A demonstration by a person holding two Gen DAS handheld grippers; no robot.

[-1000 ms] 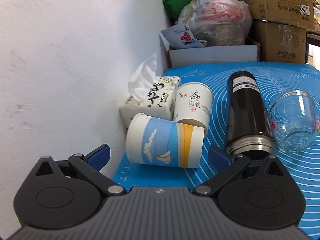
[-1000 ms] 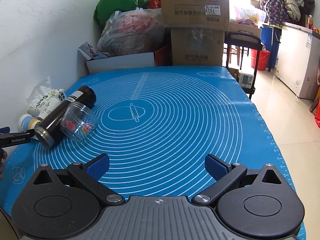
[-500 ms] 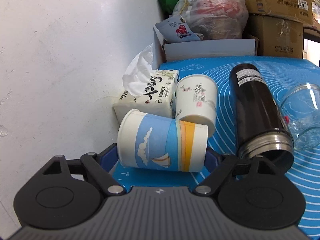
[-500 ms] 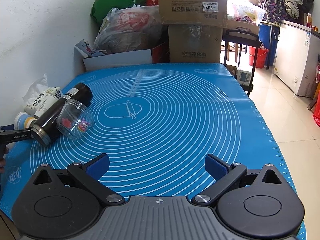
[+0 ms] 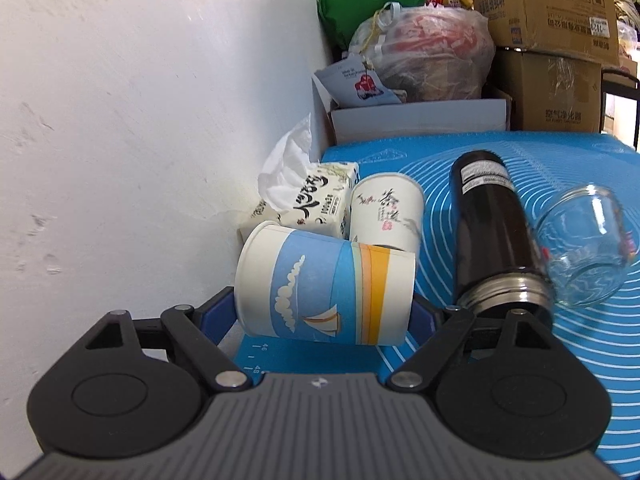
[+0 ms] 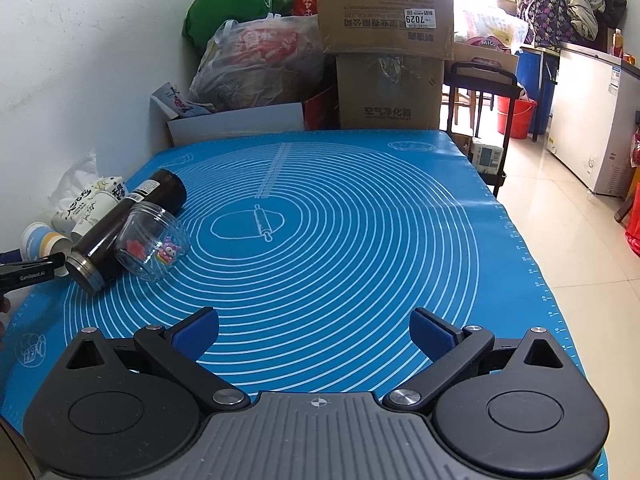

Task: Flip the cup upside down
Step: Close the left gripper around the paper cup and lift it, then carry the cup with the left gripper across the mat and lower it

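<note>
A paper cup with a sailboat print [image 5: 324, 288] lies on its side on the blue mat, its mouth toward the left wall. My left gripper [image 5: 324, 312] is open with its blue fingers on either side of the cup, at its rim and base ends; contact cannot be told. The cup also shows small at the far left in the right wrist view [image 6: 42, 240]. My right gripper [image 6: 314, 330] is open and empty above the mat's near edge.
A white paper cup with ink print [image 5: 386, 210], a tissue pack [image 5: 308, 200], a black thermos [image 5: 496, 236] and a glass jar [image 5: 584, 252] lie close around the cup. The white wall [image 5: 120, 160] is on the left. Boxes and bags [image 6: 384, 40] stand behind the mat [image 6: 360, 240].
My left gripper has moved forward so the sailboat cup now lies between its open fingers. The right gripper has stayed nearly still.
</note>
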